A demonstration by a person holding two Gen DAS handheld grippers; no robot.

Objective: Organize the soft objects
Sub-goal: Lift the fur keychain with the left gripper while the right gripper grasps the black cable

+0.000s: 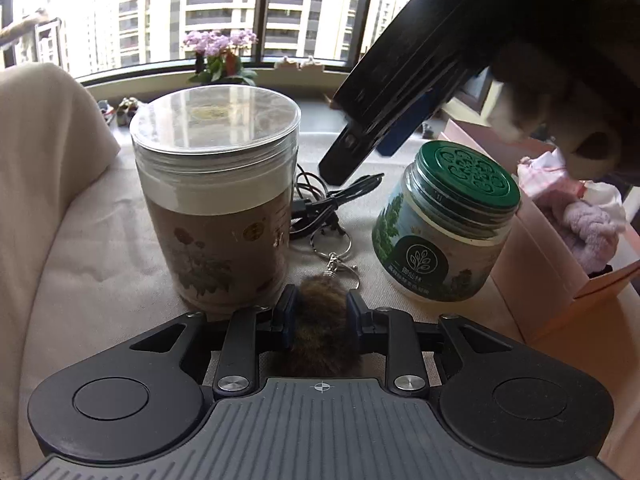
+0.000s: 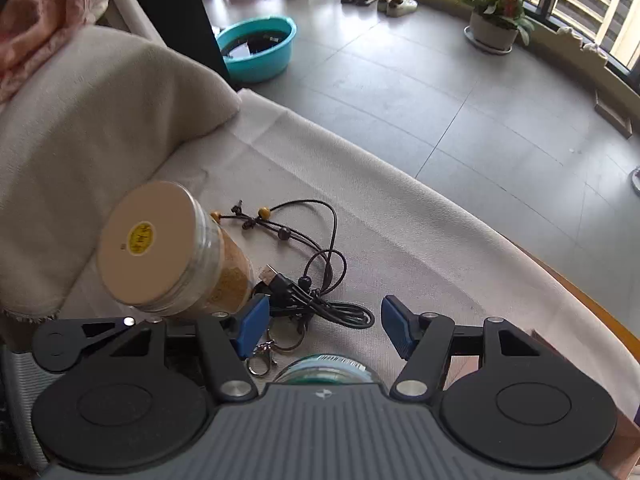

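The brown furry pom-pom keychain point(image 1: 320, 320) sits squeezed between the blue pads of the left gripper point(image 1: 320, 312), low over the beige cloth-covered table point(image 1: 100, 260); its fur bulges out in front of and behind the pads, and its metal key rings point(image 1: 336, 252) trail forward on the cloth. The left gripper is level and points toward the window, its jaws closed down on the fur. Just left of it stands the tall clear-lidded jar of brown powder point(image 1: 216, 196), very close to the left finger, with a folded beige cushion point(image 1: 40, 140) further left. A tangled black USB cable point(image 1: 320, 200) lies ahead between the two jars. On the right stands the squat glass jar with a green embossed lid point(image 1: 448, 220), and beyond it, at the table's right edge, a pink cardboard box point(image 1: 560, 280) holding a lilac knitted item point(image 1: 592, 228).

The right gripper point(image 2: 320, 324) hangs above the table, tilted downward, its blue pads spread wide with nothing between them; cable and rings lie below it. The table's curved edge point(image 2: 520, 240) runs to its right.
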